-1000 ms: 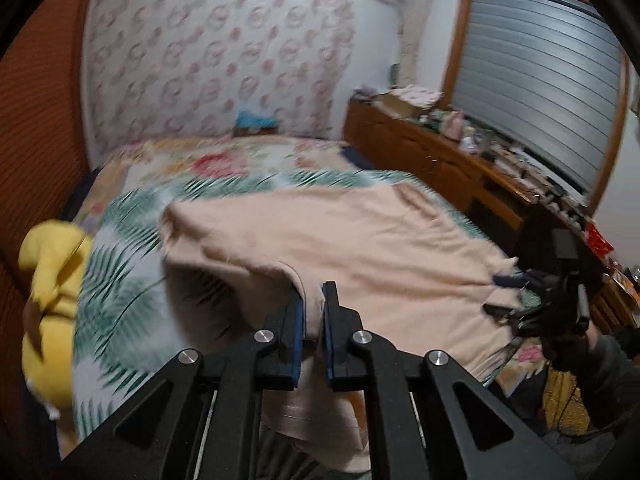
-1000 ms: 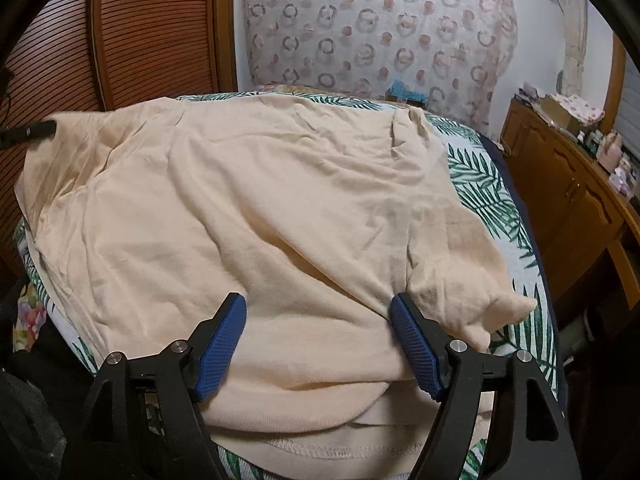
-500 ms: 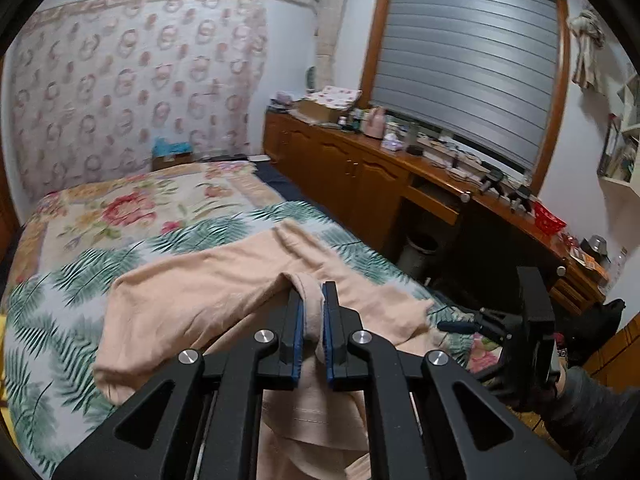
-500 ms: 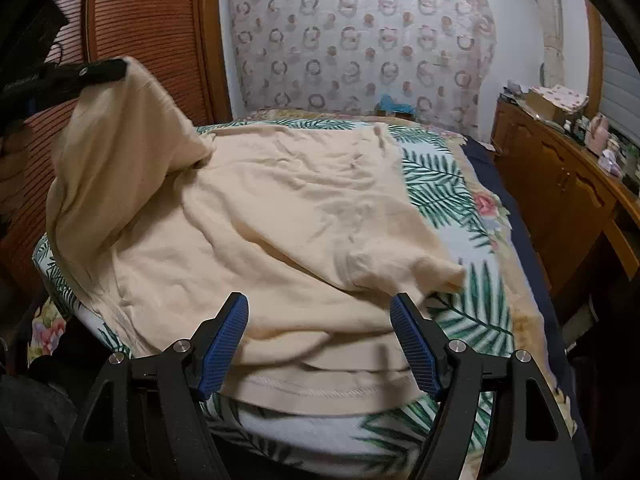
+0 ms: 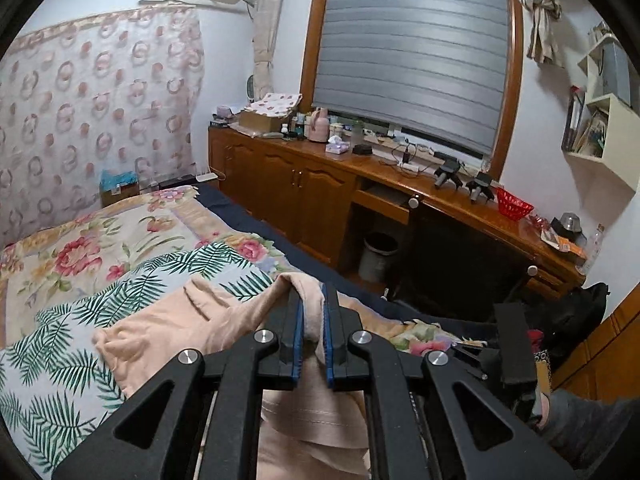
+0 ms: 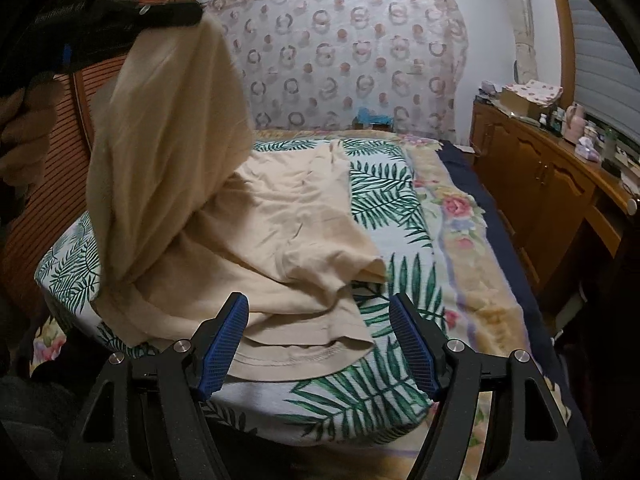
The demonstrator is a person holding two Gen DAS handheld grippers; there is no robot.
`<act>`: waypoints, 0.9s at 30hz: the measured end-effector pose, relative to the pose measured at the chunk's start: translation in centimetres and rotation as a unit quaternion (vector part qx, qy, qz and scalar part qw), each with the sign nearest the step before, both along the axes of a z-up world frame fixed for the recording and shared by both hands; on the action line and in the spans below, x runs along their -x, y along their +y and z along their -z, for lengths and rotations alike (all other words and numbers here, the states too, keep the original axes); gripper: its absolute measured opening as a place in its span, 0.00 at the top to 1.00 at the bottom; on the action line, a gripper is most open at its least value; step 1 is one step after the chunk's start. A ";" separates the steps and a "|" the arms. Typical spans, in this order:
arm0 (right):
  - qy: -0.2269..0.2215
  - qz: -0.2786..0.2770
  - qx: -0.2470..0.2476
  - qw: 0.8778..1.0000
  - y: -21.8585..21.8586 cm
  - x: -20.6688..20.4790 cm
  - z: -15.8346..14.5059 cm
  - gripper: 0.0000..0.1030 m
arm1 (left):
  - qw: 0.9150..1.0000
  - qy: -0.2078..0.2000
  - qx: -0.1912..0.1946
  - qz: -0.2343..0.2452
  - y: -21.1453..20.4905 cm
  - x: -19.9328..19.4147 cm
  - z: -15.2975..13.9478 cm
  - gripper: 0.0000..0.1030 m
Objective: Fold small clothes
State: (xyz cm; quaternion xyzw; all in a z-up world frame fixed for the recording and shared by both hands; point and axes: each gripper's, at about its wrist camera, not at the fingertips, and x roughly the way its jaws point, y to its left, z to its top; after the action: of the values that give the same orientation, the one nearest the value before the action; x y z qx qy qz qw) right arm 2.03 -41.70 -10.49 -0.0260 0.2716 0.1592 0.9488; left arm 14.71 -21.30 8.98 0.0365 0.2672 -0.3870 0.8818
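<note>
The peach cotton T-shirt (image 6: 280, 240) lies on the palm-leaf printed sheet (image 6: 384, 188) at the near corner of the bed, with one edge lifted high off it. Your left gripper (image 5: 312, 322) is clenched on that lifted fold, blue pads pressing the cloth from both sides. Your right gripper (image 6: 320, 340) stands released, jaws wide, hovering just over the stitched hem (image 6: 304, 358) without touching it.

Only the right wrist view shows how the raised cloth hangs down as a long drape from the left gripper at the upper left, and how the rest of the shirt spreads, rumpled, with a sleeve (image 6: 340, 268) pointing right. Only the left wrist view shows the pinched fold up close, along with the grey roller blind (image 5: 412, 52) and the long wooden sideboard (image 5: 320, 184) cluttered with bottles and boxes.

From the left wrist view your right gripper is a dark shape at the lower right, too cut off to read its jaws. The left gripper's own arms hide the shirt's near part, and in the right wrist view the drape hides the shirt's far left edge.
</note>
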 end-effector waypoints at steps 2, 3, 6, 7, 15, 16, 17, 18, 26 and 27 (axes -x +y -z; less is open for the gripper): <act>0.000 0.003 0.000 1.000 -0.1 0.0 0.1 0.27 | 1.000 0.000 -0.011 -0.007 -0.5 -0.5 0.6 0.91; 0.000 0.004 0.000 1.000 0.0 -0.1 0.1 0.27 | 1.000 0.005 -0.015 -0.007 -0.6 -0.7 1.0 0.91; 0.000 0.007 -0.001 1.000 0.0 0.0 0.0 0.27 | 1.000 0.013 -0.022 -0.011 0.1 -0.8 1.9 0.87; 0.000 0.008 -0.001 1.000 -0.1 0.0 0.0 0.27 | 1.000 0.011 -0.024 -0.015 0.3 -0.7 2.1 0.83; -0.002 0.017 -0.004 1.000 -0.5 -0.5 -0.8 0.27 | 0.998 0.025 -0.023 -0.052 5.1 -0.1 4.0 0.53; -0.004 0.017 -0.004 1.000 -0.4 -0.5 -1.0 0.27 | 0.998 0.027 -0.026 -0.058 5.7 0.0 4.4 0.46; -0.005 0.015 -0.004 1.000 -0.2 -0.6 -1.1 0.27 | 0.997 0.026 -0.027 -0.069 6.5 0.1 4.9 0.41; -0.007 0.014 -0.002 1.000 0.0 -0.7 -1.2 0.27 | 0.996 0.025 -0.027 -0.077 7.1 0.2 5.3 0.32; -0.020 -0.011 0.013 1.000 2.5 -1.9 -2.1 0.27 | 0.988 0.028 -0.030 -0.149 12.0 1.2 7.8 0.21; -0.022 -0.015 0.015 1.000 3.0 -2.1 -2.2 0.27 | 0.987 0.027 -0.035 -0.156 12.4 1.4 8.0 0.21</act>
State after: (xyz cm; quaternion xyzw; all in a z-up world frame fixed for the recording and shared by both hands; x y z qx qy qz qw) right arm 4.15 -38.70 -8.31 -0.0480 0.2526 0.1689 0.9515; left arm 13.34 -8.85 0.98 0.0145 0.3067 -0.2361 0.9219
